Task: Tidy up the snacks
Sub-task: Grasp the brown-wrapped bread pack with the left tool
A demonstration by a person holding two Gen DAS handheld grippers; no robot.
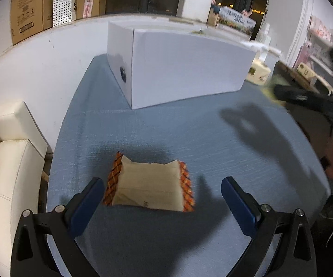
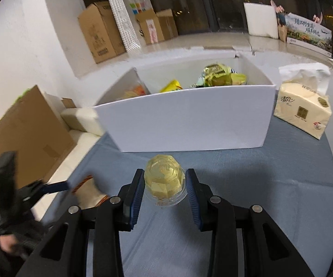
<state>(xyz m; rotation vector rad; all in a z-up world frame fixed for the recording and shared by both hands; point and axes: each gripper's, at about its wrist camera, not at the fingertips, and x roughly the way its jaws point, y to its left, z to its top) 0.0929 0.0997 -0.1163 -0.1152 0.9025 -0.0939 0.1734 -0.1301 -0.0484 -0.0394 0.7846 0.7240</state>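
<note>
Tissue pack [image 2: 303,108], cardboard boxes [image 2: 97,32], patterned paper bag [image 2: 129,16]

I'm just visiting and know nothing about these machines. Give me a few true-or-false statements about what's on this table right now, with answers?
1. The right gripper is shut on a clear plastic cup of yellow jelly. True.
2. The left gripper is clamped on the beige snack packet with orange plaid ends. False: it is open, and the packet lies on the blue tablecloth.
3. The white cardboard box is empty. False: it holds yellow and green snack bags.
4. A cream tissue pack stands beside the box. True.
</note>
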